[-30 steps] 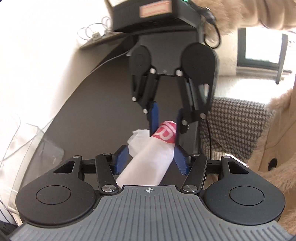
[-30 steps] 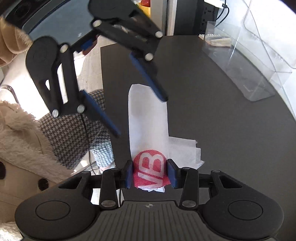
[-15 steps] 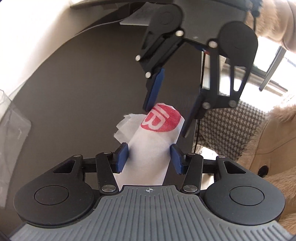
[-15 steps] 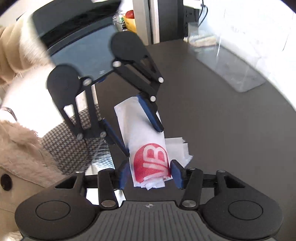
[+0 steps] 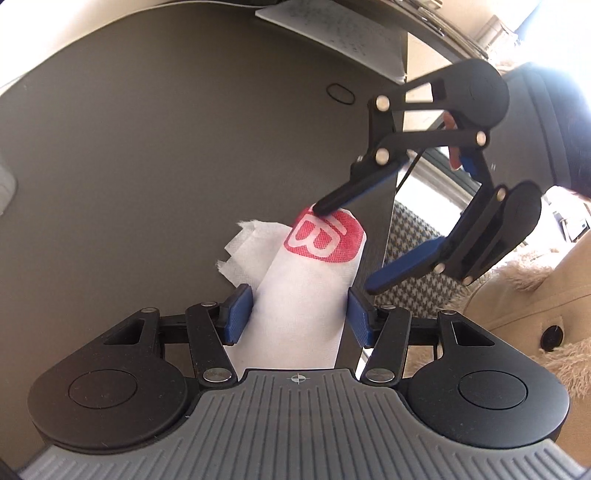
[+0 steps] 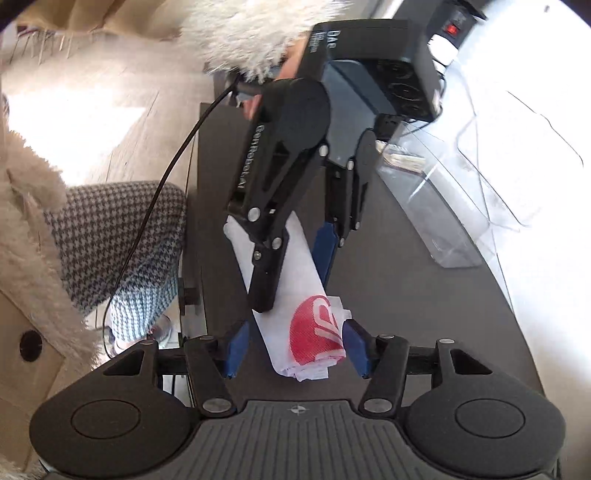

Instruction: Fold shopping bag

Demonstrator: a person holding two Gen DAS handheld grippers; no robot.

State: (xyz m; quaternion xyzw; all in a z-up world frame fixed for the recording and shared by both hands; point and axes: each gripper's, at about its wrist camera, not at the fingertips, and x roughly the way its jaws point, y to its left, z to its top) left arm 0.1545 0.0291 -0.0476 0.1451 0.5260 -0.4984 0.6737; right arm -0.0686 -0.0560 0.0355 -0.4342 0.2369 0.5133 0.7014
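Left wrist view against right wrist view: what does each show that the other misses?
Only the left wrist view shows a printed sheet and a small dark loop on the table. Only the right wrist view shows a clear plastic bin, a black box and a black cable. Both show the folded white shopping bag with its red logo, both grippers' blue fingers, and the houndstooth cushion.
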